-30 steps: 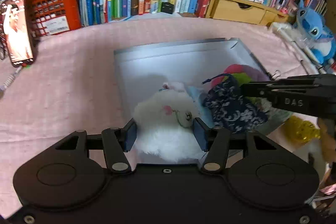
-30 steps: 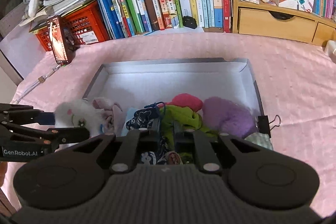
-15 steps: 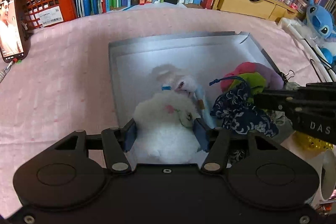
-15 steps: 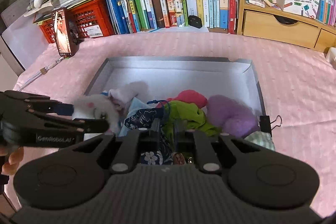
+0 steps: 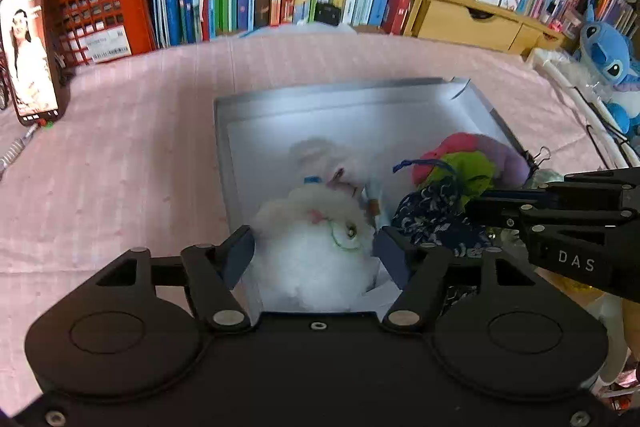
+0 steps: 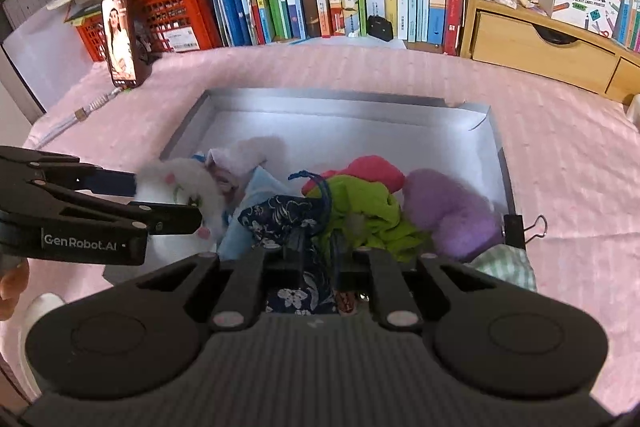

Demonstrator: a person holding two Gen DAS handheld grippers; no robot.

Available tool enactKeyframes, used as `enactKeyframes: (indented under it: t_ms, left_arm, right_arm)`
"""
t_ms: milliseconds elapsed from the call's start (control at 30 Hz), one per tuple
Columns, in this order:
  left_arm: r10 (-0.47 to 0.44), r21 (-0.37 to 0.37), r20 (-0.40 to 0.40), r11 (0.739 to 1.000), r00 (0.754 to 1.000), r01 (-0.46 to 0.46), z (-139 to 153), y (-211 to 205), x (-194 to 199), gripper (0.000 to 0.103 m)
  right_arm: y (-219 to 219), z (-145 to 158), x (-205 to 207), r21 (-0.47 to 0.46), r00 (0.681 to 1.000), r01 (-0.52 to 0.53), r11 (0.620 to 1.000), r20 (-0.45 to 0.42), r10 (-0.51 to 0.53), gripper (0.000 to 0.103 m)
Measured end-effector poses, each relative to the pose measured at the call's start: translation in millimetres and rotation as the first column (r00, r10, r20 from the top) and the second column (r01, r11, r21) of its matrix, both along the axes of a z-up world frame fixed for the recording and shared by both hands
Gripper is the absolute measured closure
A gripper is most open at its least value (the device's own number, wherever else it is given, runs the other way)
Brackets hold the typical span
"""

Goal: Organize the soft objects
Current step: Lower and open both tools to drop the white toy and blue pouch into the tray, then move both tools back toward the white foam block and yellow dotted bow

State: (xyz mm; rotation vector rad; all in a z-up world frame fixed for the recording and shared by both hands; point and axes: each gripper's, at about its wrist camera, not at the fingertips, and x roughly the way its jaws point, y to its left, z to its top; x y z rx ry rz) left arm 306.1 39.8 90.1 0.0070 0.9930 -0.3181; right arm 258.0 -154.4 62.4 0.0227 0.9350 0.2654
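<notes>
A shallow grey box point(image 6: 332, 95) point(image 5: 332, 89) lies on the pink cloth. At its near left corner rests a white fluffy plush point(image 5: 316, 267) point(image 6: 188, 183). My left gripper point(image 5: 314, 253) point(image 6: 168, 201) straddles it with its jaws opening, the pads no longer squeezing the fur. My right gripper point(image 6: 318, 251) point(image 5: 474, 205) is pinched on a dark blue floral pouch point(image 6: 276, 215) point(image 5: 432, 215) at the box's front middle, and its jaws are just starting to open. A green cloth point(image 6: 360, 203), a red soft piece point(image 6: 372, 169) and a purple plush point(image 6: 444, 207) lie in the right half.
A phone point(image 6: 120, 39) leans on a red crate point(image 6: 172, 15) at the back left, with a row of books behind. A wooden drawer unit point(image 6: 536, 55) stands back right. A binder clip point(image 6: 520, 227) and a checked cloth point(image 6: 504, 263) sit by the box's right corner. A blue plush point(image 5: 604, 55) sits far right.
My left gripper carried the white plush from beside the box's left wall into its near left corner, and its jaws have spread a little. The right gripper kept still on the pouch.
</notes>
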Motion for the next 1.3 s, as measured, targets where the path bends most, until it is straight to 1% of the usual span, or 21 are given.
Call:
enactKeyframes:
  t_ms: [233,300,367,433,500,667,767,833,967,1167,1300]
  left_arm:
    - [-0.009,-0.014,0.070,1.000,0.998,0.010,23.9,-3.6,-22.3,0.032]
    - [-0.012,-0.006,0.097,1.000,0.995,0.013,29.9,-6.1,-31.8,0.030]
    - [-0.021,-0.002,0.128,1.000,0.992,0.021,36.2,-8.5,-43.0,0.028]
    - [-0.033,-0.002,0.157,0.999,0.987,0.034,42.7,-11.3,-55.1,0.027]
    - [-0.042,-0.003,0.190,0.999,0.981,0.044,50.0,-13.4,-66.7,0.026]
    - [-0.053,-0.035,0.238,0.997,0.970,0.063,63.8,-17.3,-91.9,0.024]
    - [-0.062,-0.035,0.272,0.997,0.960,0.074,67.1,-23.4,-110.4,0.023]
    - [-0.069,-0.030,0.289,0.996,0.955,0.082,66.6,-27.3,-121.2,0.023]
    - [-0.073,-0.038,0.303,0.995,0.950,0.089,62.8,-33.6,-140.4,0.022]
    - [-0.077,-0.047,0.321,0.994,0.944,0.097,56.2,-42.2,-162.9,0.022]
    - [-0.076,-0.062,0.341,0.993,0.937,0.103,53.6,-46.9,-176.0,0.022]
  right_arm:
    - [-10.2,20.0,-11.5,0.041,0.999,-0.008,0.999,0.043,0.006,0.080]
    - [-14.2,25.3,-16.7,0.056,0.998,-0.010,0.998,0.055,0.007,0.075]
    - [-19.6,30.5,-24.3,0.071,0.997,-0.011,0.997,0.074,0.006,0.063]
    - [-25.3,35.7,-32.4,0.082,0.995,-0.013,0.997,0.095,0.005,0.061]
    - [-31.2,41.3,-41.4,0.102,0.994,-0.018,0.995,0.112,0.006,0.058]
    - [-41.5,55.7,-67.0,0.132,0.984,-0.035,0.991,0.176,0.012,0.043]
    - [-47.3,60.2,-84.2,0.136,0.976,-0.051,0.989,0.216,0.021,0.038]
    - [-50.3,61.2,-94.2,0.144,0.973,-0.064,0.988,0.231,0.029,0.036]
    - [-53.8,62.1,-112.2,0.141,0.964,-0.079,0.987,0.264,0.039,0.030]
    - [-60.0,60.1,-135.4,0.142,0.950,-0.086,0.986,0.311,0.038,0.024]
    - [-65.4,57.7,-147.9,0.135,0.943,-0.079,0.988,0.332,0.029,0.023]
